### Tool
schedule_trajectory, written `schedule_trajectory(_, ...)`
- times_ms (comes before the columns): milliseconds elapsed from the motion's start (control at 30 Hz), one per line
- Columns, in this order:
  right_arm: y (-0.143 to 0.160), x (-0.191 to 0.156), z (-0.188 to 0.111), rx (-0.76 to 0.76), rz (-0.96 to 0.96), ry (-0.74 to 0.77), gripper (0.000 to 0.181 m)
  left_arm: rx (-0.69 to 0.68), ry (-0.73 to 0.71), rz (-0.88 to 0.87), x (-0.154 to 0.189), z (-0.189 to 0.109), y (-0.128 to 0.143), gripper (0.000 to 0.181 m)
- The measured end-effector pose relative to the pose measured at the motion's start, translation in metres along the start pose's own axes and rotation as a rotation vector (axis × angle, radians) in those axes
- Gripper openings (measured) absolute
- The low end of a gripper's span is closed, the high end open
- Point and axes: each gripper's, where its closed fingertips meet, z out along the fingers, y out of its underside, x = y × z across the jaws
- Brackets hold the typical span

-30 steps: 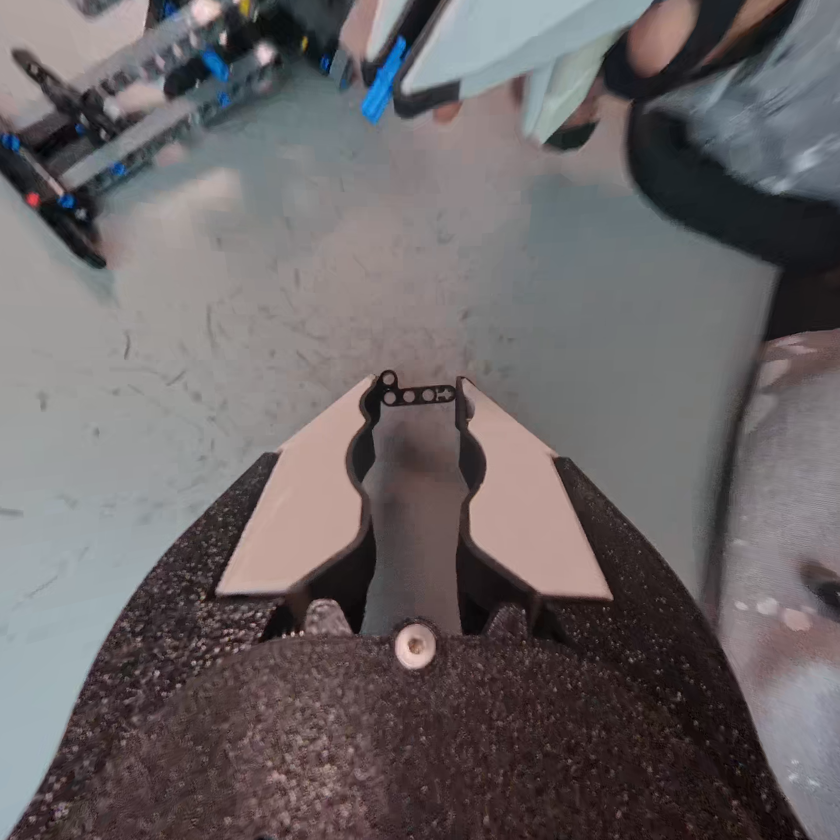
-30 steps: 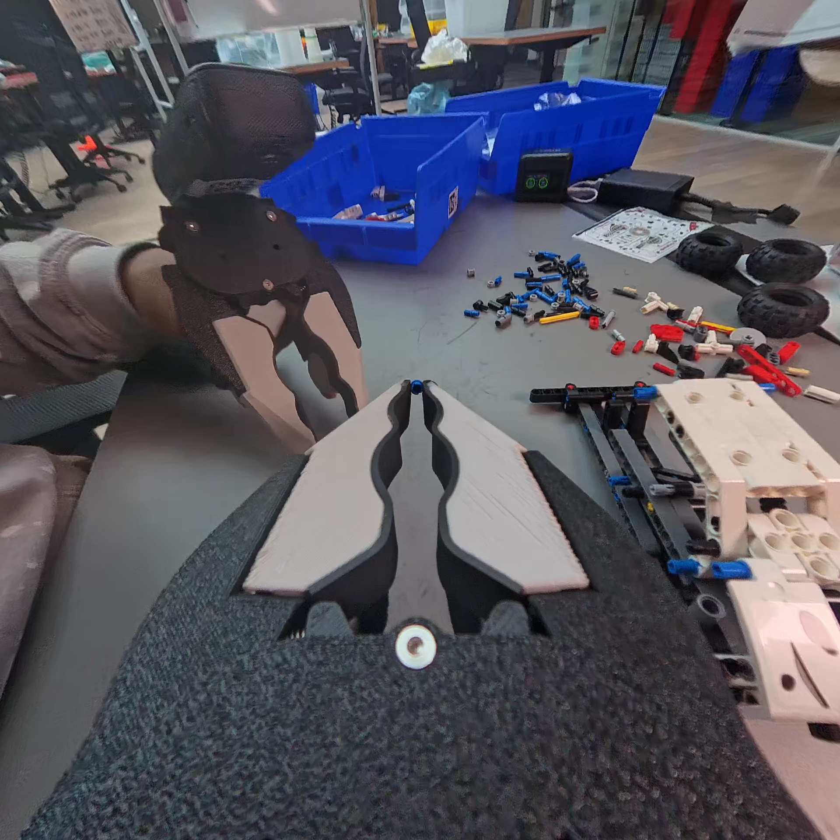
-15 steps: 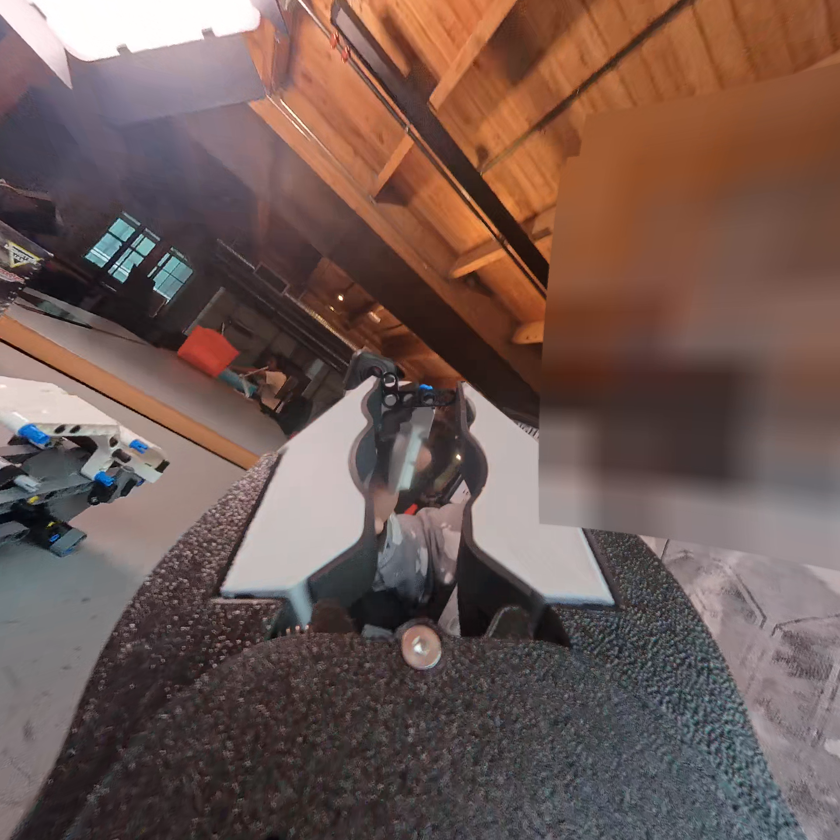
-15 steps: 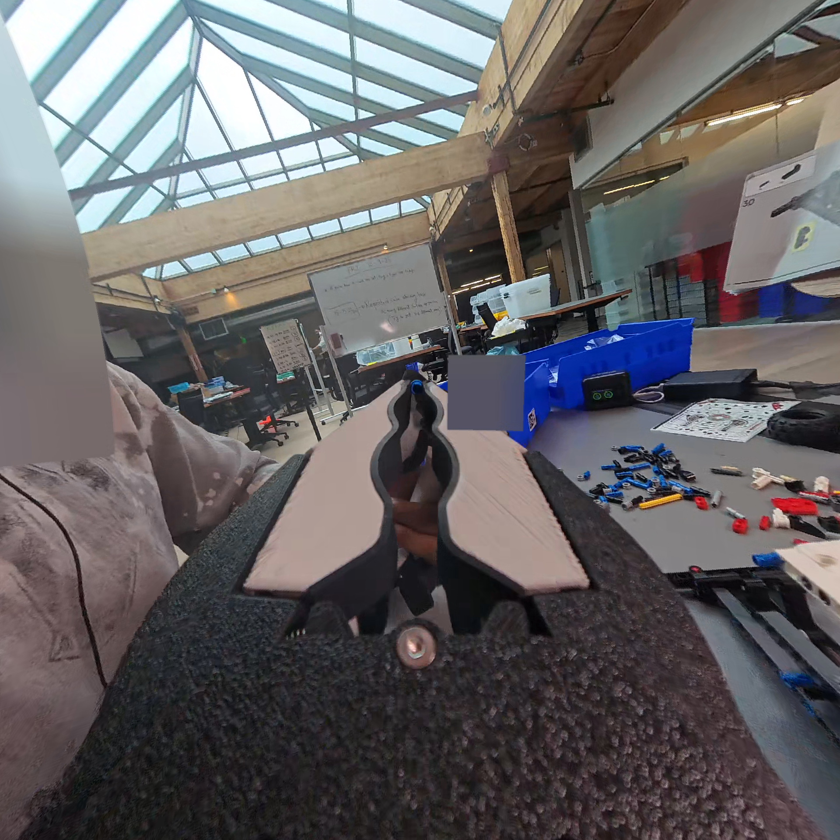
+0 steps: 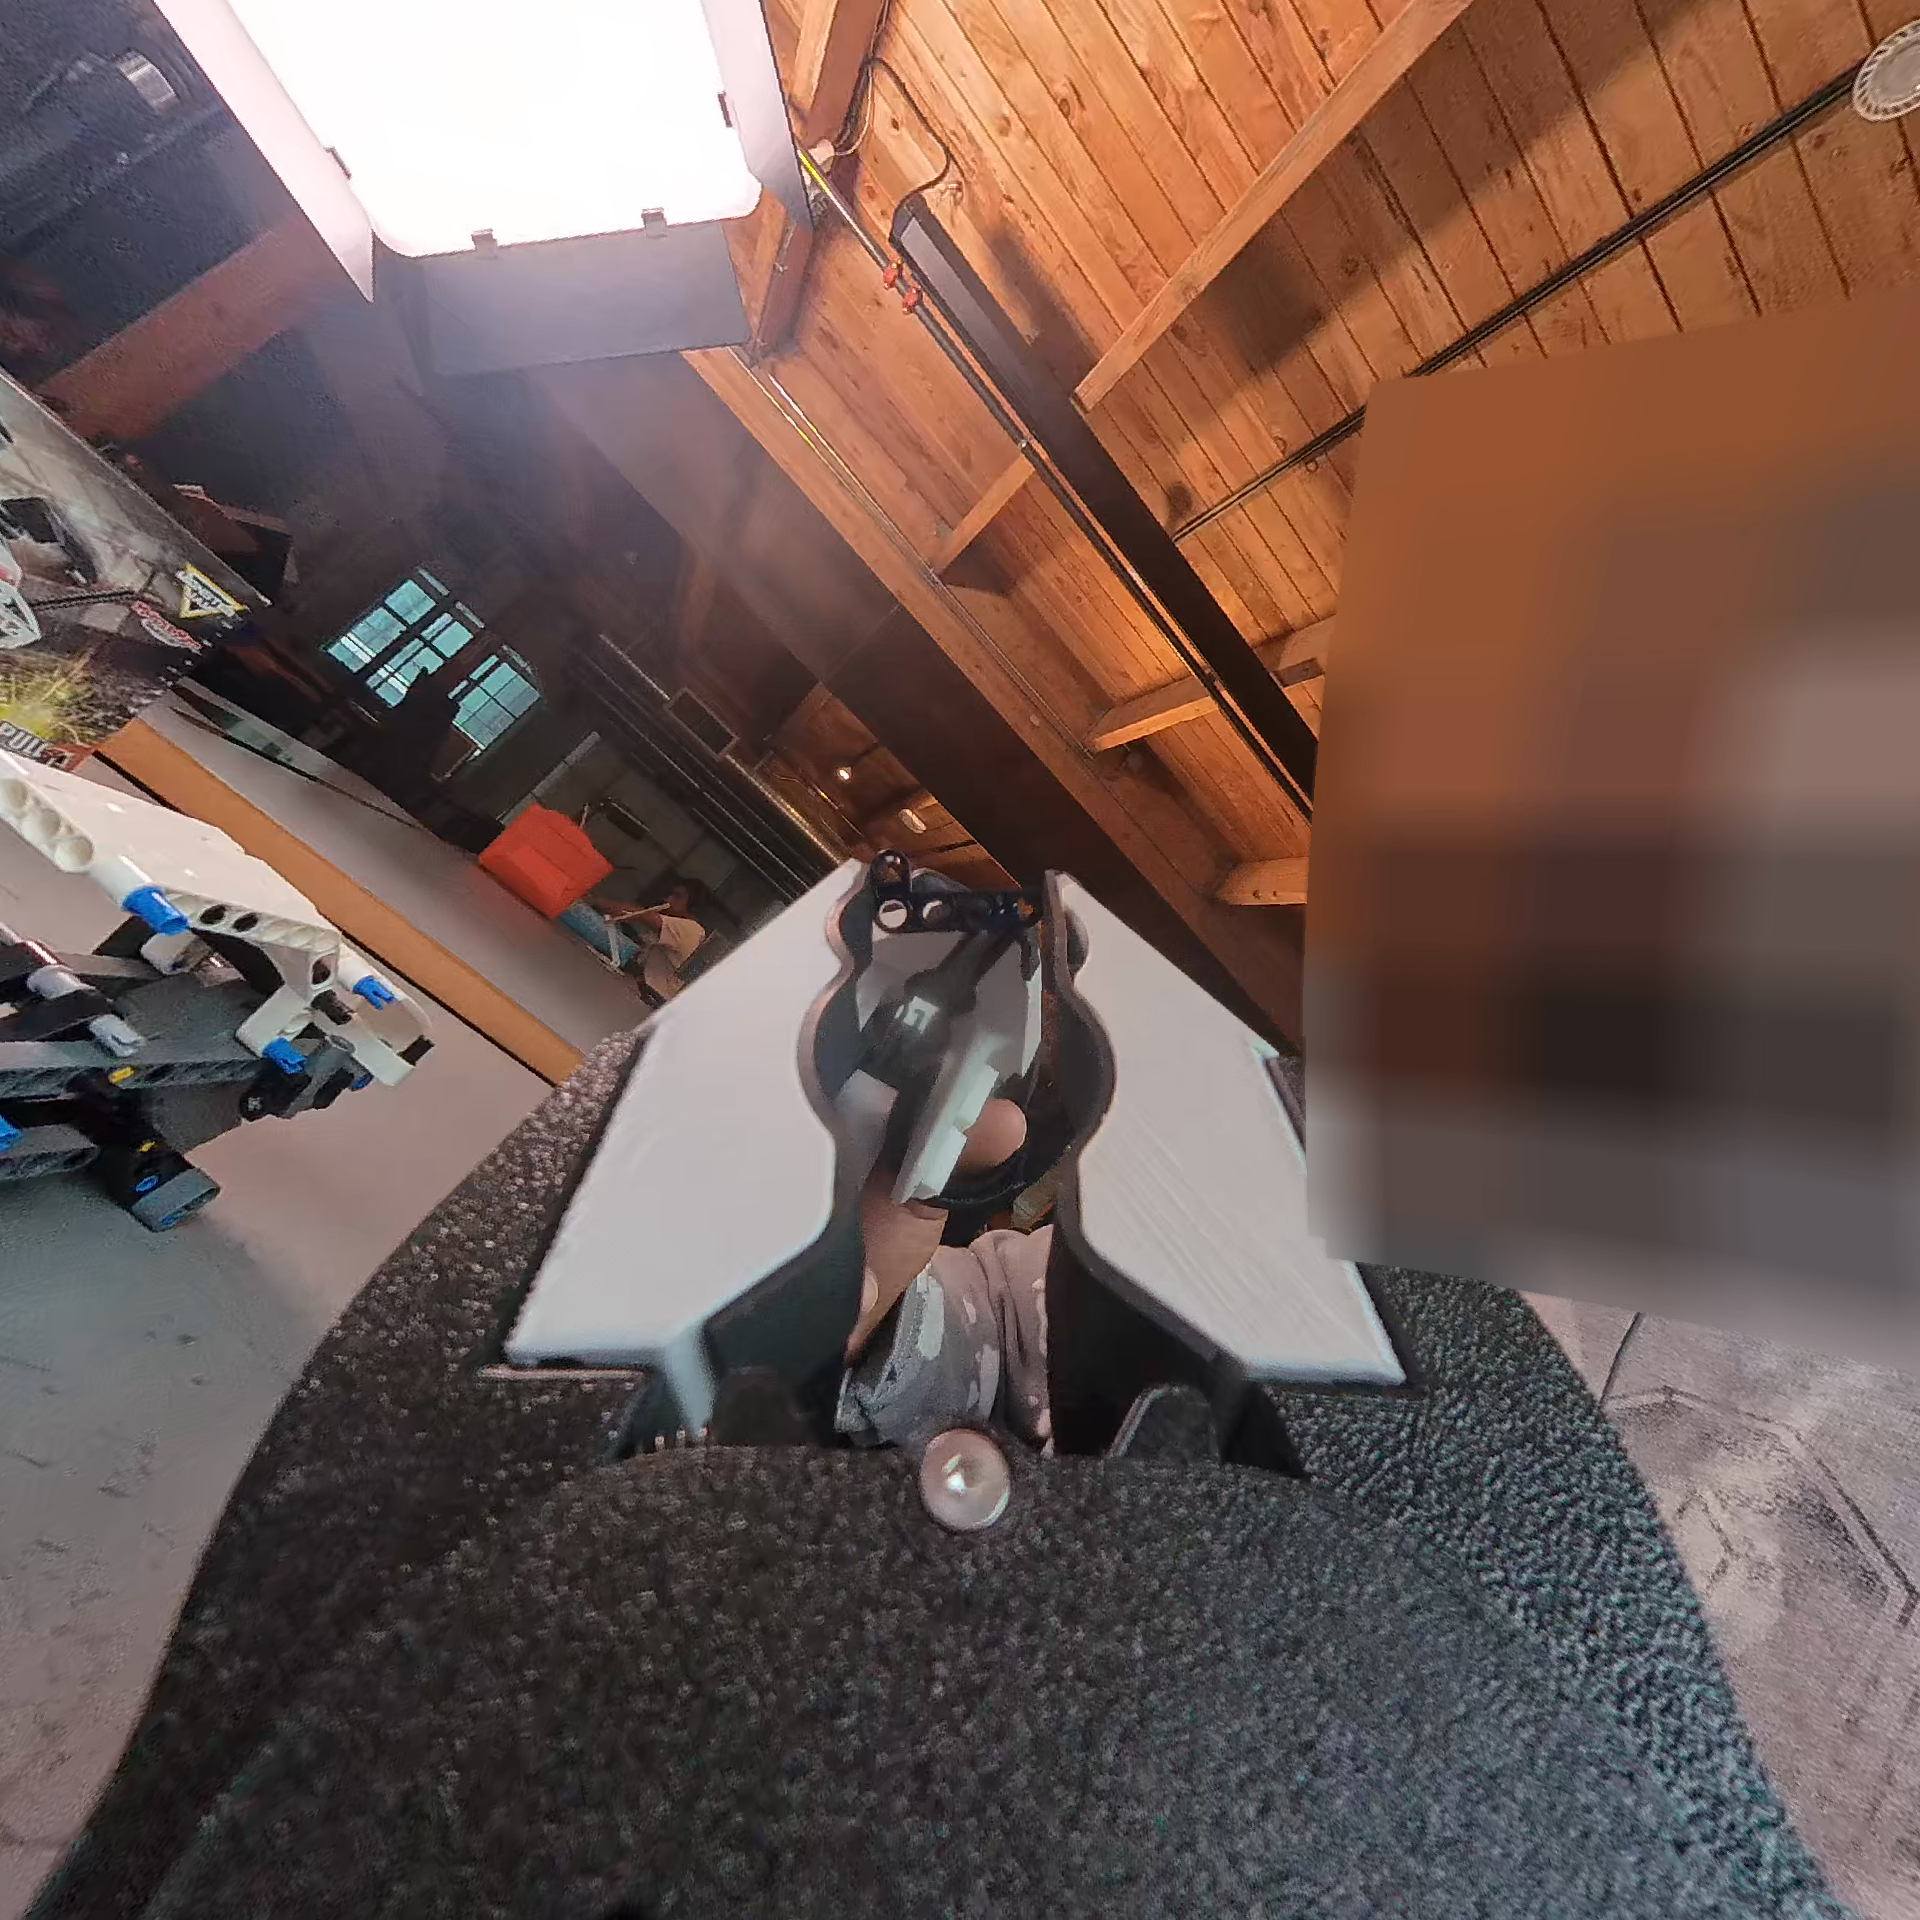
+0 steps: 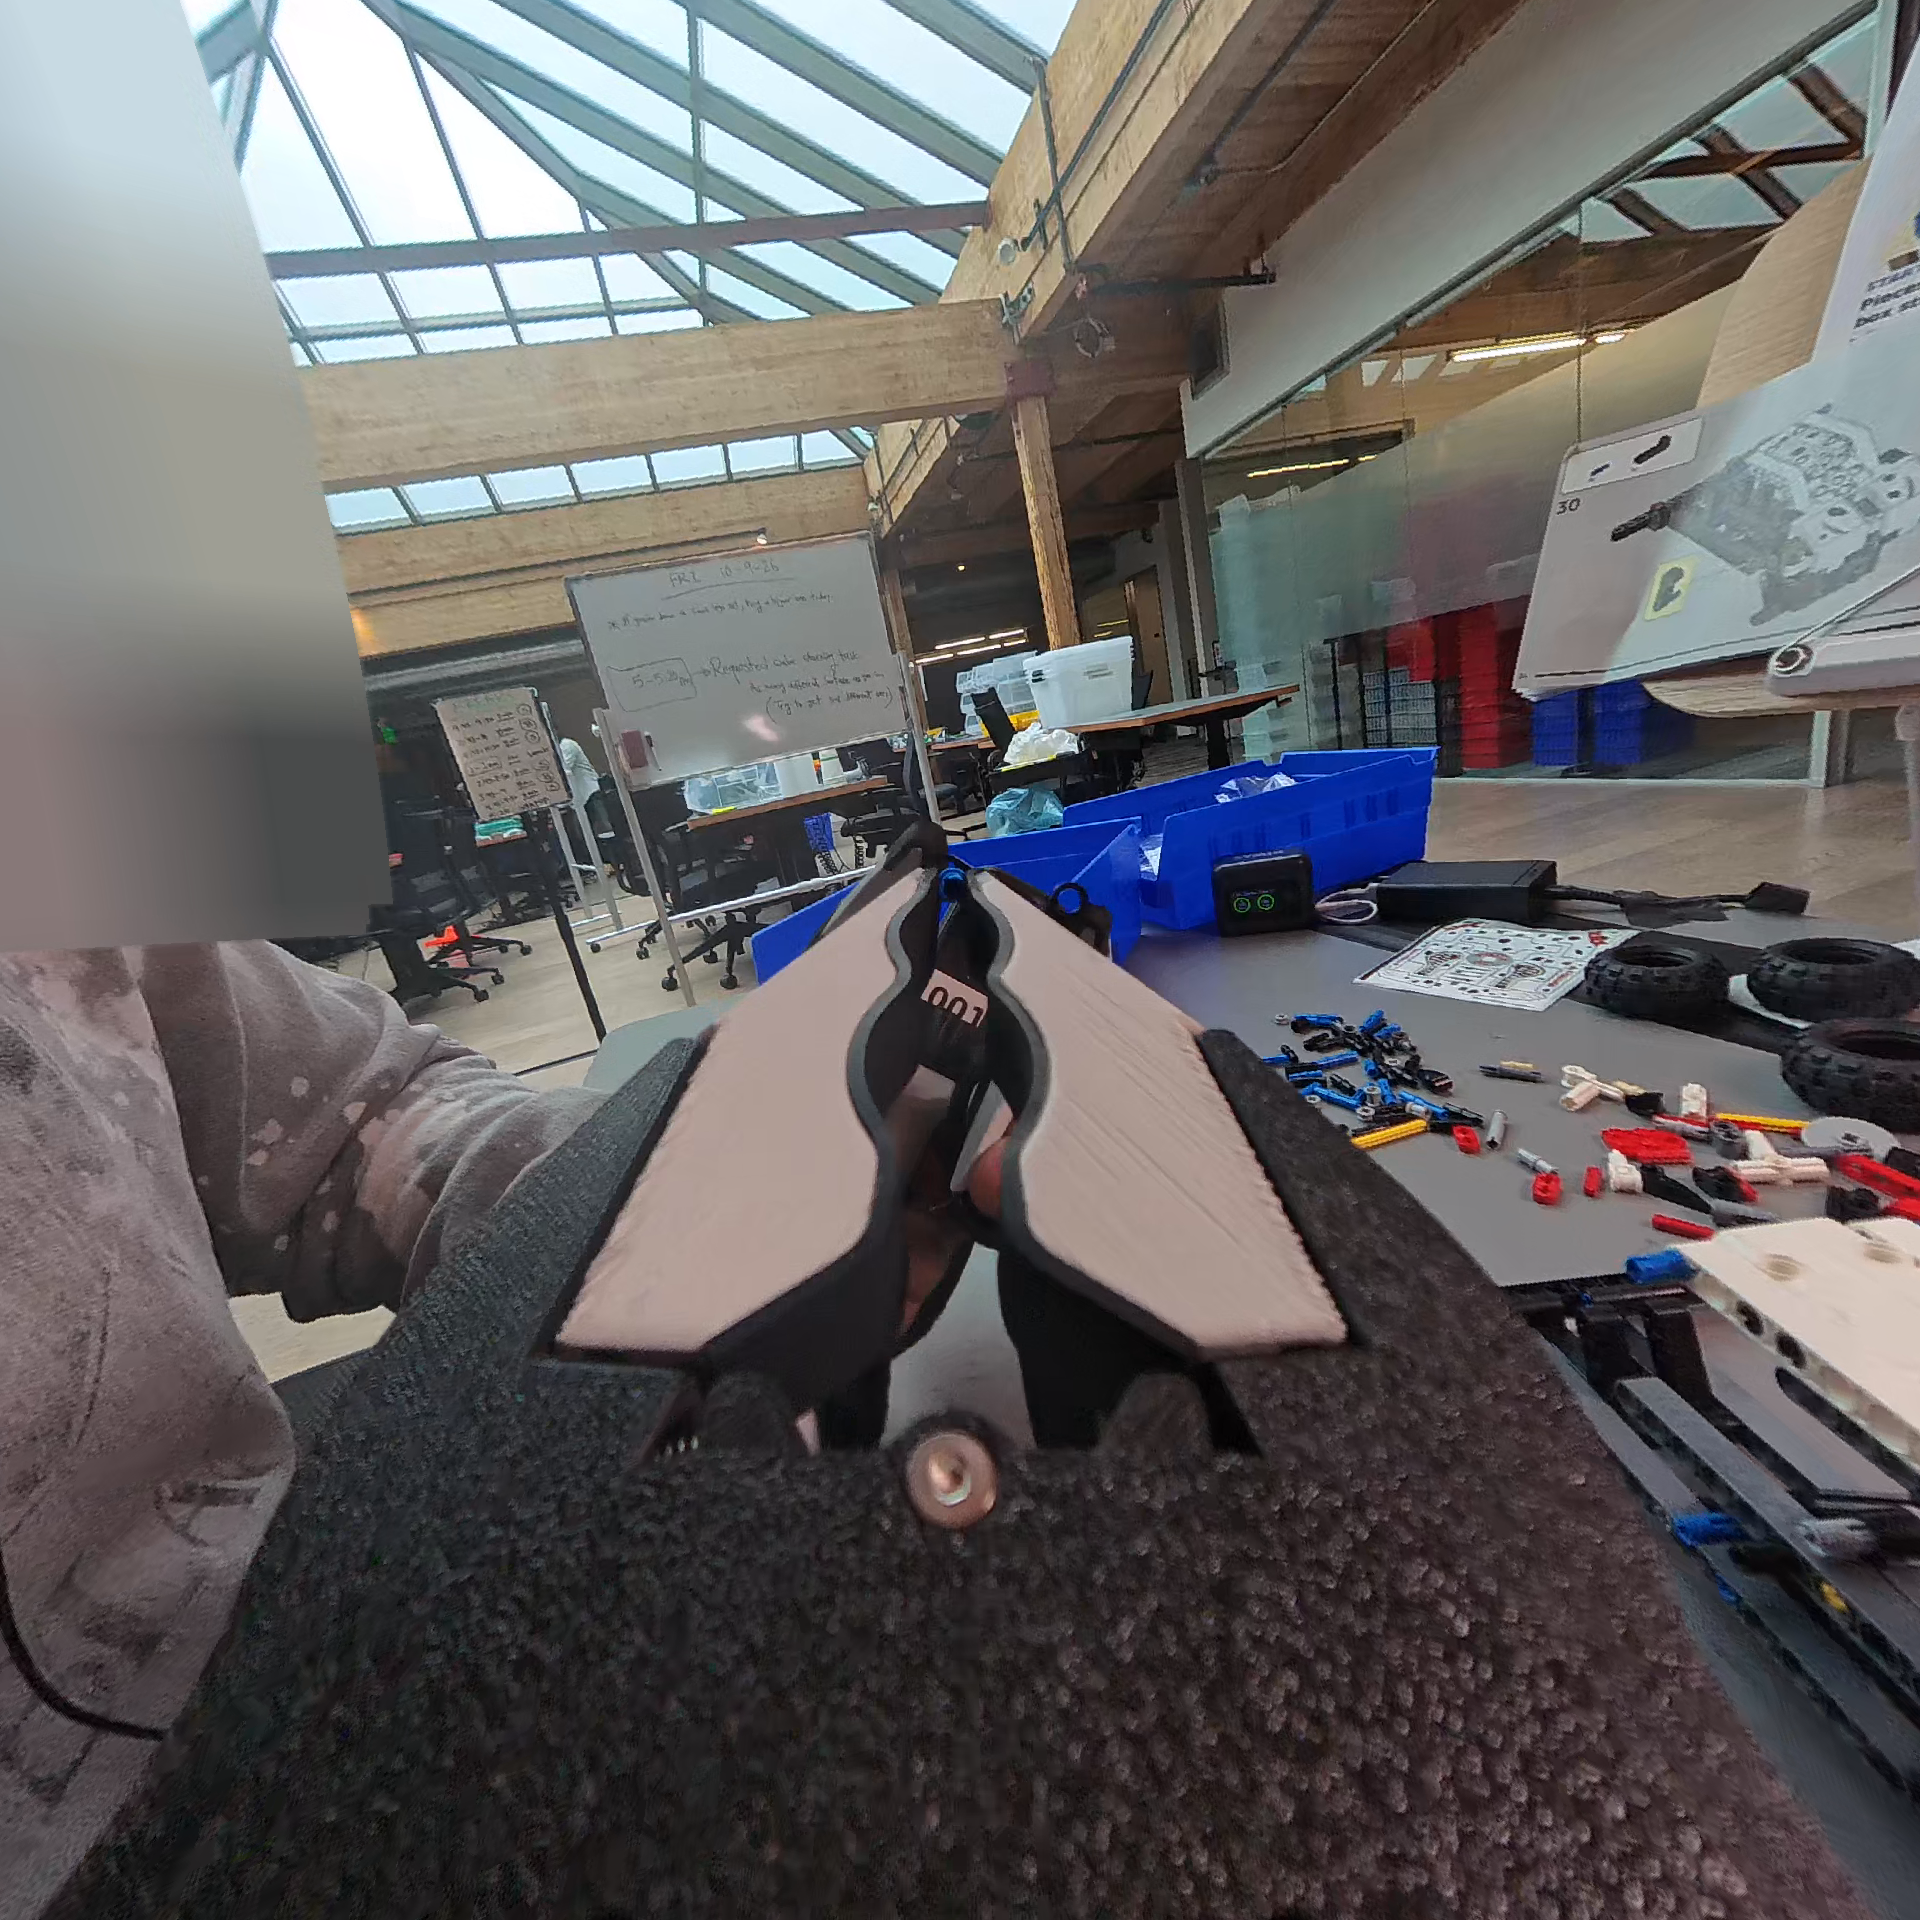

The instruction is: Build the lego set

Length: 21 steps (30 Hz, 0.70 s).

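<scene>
**Between raised fingertips: beam and pin held above the table**

Between the tips of your left gripper a short black perforated beam lies crosswise, its holes facing the camera; the fingers stand a beam's length apart and clamp it end to end. Your right gripper has its fingers drawn almost together on a small blue pin, of which only the end shows. Each gripper points toward the other, both lifted clear of the table. In the left wrist view the right gripper's pale fingers appear through the gap just behind the beam; whether pin and beam touch cannot be told, since that area is blurred. Your sleeve fills the left of the right wrist view. On the table to your right sits the partly built model, white panels on a black frame with blue pins. Beyond it lie loose pieces, three black tyres, a printed sheet and blue bins. An instruction booklet stands propped at upper right.
</scene>
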Motion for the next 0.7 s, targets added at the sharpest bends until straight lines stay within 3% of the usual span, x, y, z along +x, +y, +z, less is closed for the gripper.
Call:
schedule_trajectory(33,0.0,0.0,0.0,-0.004,-0.015,0.002,0.004,-0.003,-0.008,-0.001,-0.001,0.0,0.0,0.03)
schedule_trajectory(300,0.002,-0.003,-0.001,-0.028,-0.115,0.009,0.004,-0.014,-0.012,-0.03,-0.001,-0.001,0.004,0.03)
schedule_trajectory(500,0.008,0.0,-0.007,-0.128,-0.333,0.012,0.003,-0.07,-0.069,-0.145,-0.01,-0.001,0.013,0.03)
schedule_trajectory(700,0.013,0.0,-0.012,-0.223,-0.45,-0.004,0.004,-0.15,-0.135,-0.111,-0.014,-0.002,0.018,0.03)
